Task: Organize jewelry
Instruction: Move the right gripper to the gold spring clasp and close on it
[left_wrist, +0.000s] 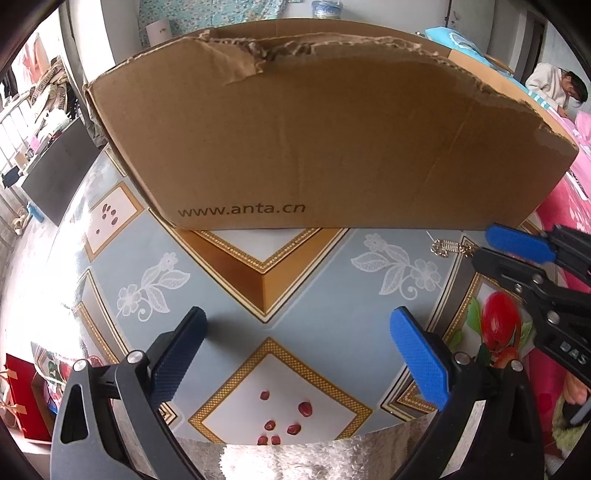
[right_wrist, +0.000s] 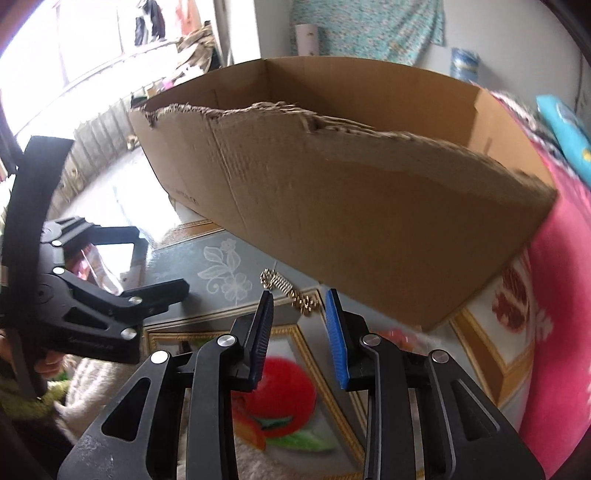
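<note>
So right now I've got both grippers hanging over the table (left_wrist: 325, 280), the one with the patterned blue-and-gold cloth with flowers and fruit printed on it. The big torn cardboard box (left_wrist: 317, 140) sits across the far side, top edge all ragged, "www.anta.cn" printed on its near wall.

The jewelry I'm after is a little gold chain (right_wrist: 291, 293), with a coiled springy-looking bit at one end. It's lying on the table just in front of the box's near wall, toward the right-hand end. From the left wrist view it shows up as a small glint (left_wrist: 448, 248) right by the tips of the other gripper.

My right gripper (right_wrist: 299, 325) is tilted down at the chain, jaws parted a modest way with nothing between the pads. The chain lies just past the tips, apart from them as far as I can tell. That view is a bit motion-blurred, so don't quote me on the fine detail.

My left gripper (left_wrist: 299, 350) has its jaws spread wide, empty, over a bare patch of cloth near the table's front edge, well apart from the chain.

Also there's a person in a white top (left_wrist: 554, 88) off in the background, right side.
</note>
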